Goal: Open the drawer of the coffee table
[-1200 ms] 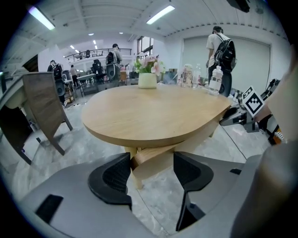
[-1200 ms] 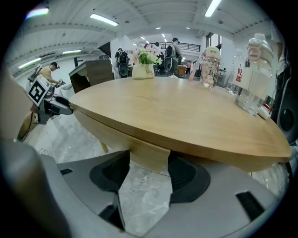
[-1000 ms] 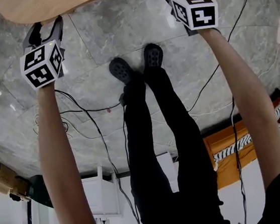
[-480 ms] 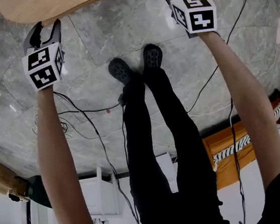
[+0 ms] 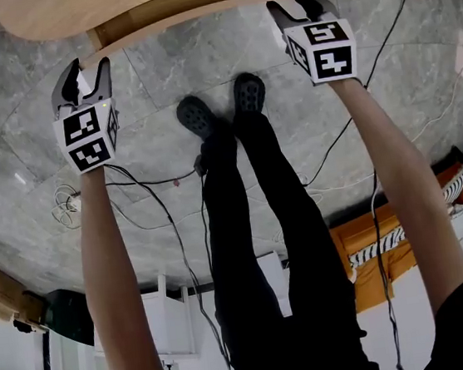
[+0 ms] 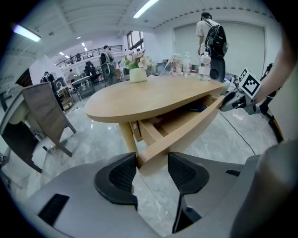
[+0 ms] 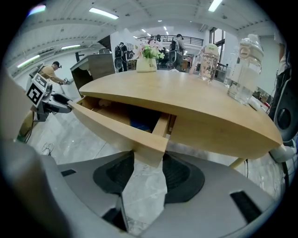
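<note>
The coffee table (image 5: 68, 11) has a light wooden oval top, and its curved drawer front (image 5: 186, 16) stands a little way out from under it. My left gripper (image 5: 83, 70) holds the drawer front's left end and my right gripper (image 5: 288, 1) its right end. In the left gripper view the end of the drawer front (image 6: 186, 128) sits between the pads of the left gripper (image 6: 152, 167), whose jaws are closing on it. In the right gripper view the other end of the drawer front (image 7: 111, 125) is pinched by the right gripper (image 7: 148, 169), also closing. Something dark blue (image 7: 142, 118) lies inside the drawer.
The person's legs and shoes (image 5: 242, 137) stand between the two arms on the grey stone floor, with cables (image 5: 158, 197) trailing across it. Bottles (image 7: 244, 74) and a flower pot (image 7: 150, 62) stand on the table top. A chair (image 6: 42, 116) stands to the left.
Both grippers have moved back toward the person. The drawer front, hidden under the table top before, has come out with them and now shows as a curved strip.
</note>
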Tool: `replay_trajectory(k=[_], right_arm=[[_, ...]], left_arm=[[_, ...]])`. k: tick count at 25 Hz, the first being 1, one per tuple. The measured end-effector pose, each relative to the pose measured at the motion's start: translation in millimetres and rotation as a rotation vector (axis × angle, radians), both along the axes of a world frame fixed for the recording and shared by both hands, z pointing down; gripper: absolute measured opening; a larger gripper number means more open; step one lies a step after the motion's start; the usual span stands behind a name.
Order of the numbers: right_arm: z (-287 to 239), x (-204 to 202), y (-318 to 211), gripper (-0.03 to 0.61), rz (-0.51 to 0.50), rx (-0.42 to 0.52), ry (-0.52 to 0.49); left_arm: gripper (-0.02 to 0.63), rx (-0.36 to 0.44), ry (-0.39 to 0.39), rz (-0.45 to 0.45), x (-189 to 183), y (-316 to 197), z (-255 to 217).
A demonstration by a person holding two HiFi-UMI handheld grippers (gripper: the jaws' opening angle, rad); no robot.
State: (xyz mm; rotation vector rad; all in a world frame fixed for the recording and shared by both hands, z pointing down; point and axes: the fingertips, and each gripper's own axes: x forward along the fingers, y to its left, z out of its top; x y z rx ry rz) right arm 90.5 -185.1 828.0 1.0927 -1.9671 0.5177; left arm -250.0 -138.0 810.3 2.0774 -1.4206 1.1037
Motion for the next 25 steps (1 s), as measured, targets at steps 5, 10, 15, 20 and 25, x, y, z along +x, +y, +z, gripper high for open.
replay_trajectory(k=[5, 10, 15, 20, 25], right_arm=[[2, 4, 21, 0.19, 0.009, -0.027, -0.005], [2, 7, 38, 0.189, 0.003, -0.048, -0.001], [3, 10, 54, 0.187, 0.0, -0.067, -0.003], [5, 13, 70, 0.184, 0.0, -0.08, -0.006], [16, 13, 71, 0.183, 0.008, -0.099, 0.008]], left_arm=[[0.221, -0.017, -0.006, -0.004, 4, 20, 1], [0.219, -0.041, -0.005, -0.006, 6, 39, 2], [0.221, -0.057, -0.006, -0.014, 9, 55, 3], [0.221, -0.073, -0.007, -0.014, 12, 70, 5], [0.222, -0.098, -0.019, -0.024, 12, 73, 18]])
